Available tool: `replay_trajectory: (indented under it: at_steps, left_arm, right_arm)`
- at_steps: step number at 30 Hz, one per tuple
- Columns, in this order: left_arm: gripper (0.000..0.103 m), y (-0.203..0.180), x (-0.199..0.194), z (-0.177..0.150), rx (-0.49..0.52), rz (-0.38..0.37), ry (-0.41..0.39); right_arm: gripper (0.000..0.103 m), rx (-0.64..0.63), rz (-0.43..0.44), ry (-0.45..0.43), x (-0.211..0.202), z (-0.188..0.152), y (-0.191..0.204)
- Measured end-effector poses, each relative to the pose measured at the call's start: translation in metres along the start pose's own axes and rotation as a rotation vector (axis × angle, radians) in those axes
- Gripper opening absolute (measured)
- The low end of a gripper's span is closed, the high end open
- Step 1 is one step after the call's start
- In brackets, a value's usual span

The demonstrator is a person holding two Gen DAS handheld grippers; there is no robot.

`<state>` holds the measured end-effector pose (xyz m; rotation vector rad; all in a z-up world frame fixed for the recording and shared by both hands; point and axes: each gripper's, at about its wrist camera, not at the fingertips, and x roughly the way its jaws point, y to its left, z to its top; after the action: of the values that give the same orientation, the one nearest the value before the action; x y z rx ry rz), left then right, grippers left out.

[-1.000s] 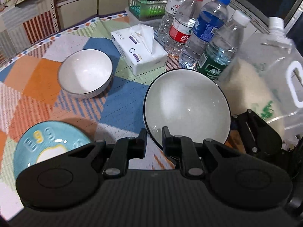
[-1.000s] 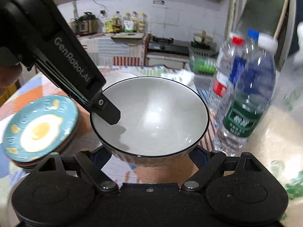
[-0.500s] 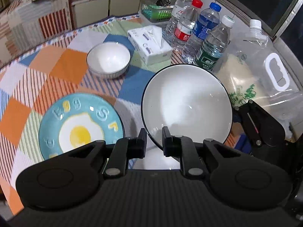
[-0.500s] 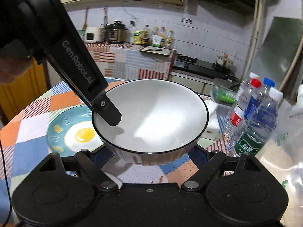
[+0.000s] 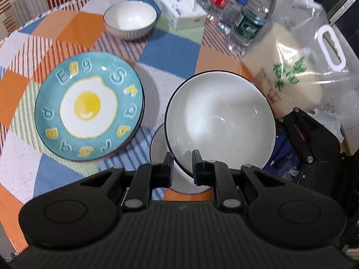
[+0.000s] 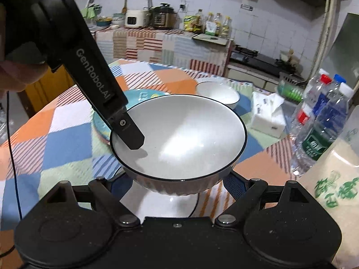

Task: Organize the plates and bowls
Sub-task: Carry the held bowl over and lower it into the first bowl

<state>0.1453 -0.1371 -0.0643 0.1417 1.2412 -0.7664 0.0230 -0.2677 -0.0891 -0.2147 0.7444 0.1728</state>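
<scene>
Left gripper (image 5: 181, 160) is clamped on the rim of the big bowl (image 5: 221, 121), held centre frame above a white dish (image 5: 157, 150) on the desk (image 5: 175, 44). Right gripper's (image 6: 179, 179) jaws stand apart, flanking its base. Egg plate (image 5: 88, 105) and small bowl (image 5: 130, 19), upper left, remain unstacked. Bottles (image 5: 251, 27) and bag (image 5: 291, 67) crowd the right.

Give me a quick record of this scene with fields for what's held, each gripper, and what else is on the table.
held: big bowl, lifted above a white dish
left gripper: shut on the big bowl's rim
right gripper: open, fingers either side of the big bowl's base; contact unclear
egg plate: flat on the tablecloth, left of the big bowl
small bowl: upright, beyond the egg plate
tissue box: right of the small bowl
bottles: standing in a cluster, far right
rice jug: beside the bottles
</scene>
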Motion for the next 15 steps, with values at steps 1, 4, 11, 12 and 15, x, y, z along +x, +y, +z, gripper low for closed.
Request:
replay_trajectory:
  at_steps: [1,4,11,12,15]
  left_arm:
    - [0.014,0.001,0.003,-0.002,-0.001,0.001,0.009]
    - [0.014,0.003,0.010,-0.006,-0.002,-0.001,0.033]
    - [0.014,0.006,0.027,-0.014,0.006,0.018,0.080]
    - [0.014,0.006,0.029,-0.015,0.014,0.023,0.084]
    - [0.014,0.005,0.034,-0.016,0.025,0.030,0.099]
  right_arm:
    - [0.091,0.001,0.015,0.006,0.000,-0.003,0.001]
    - [0.091,0.006,0.051,0.029,0.002,-0.009,0.001]
    - [0.091,0.014,0.097,0.078,0.012,-0.018,0.005]
    - [0.091,0.014,0.100,0.085,0.013,-0.019,0.006]
    - [0.091,0.024,0.109,0.108,0.018,-0.021,0.007]
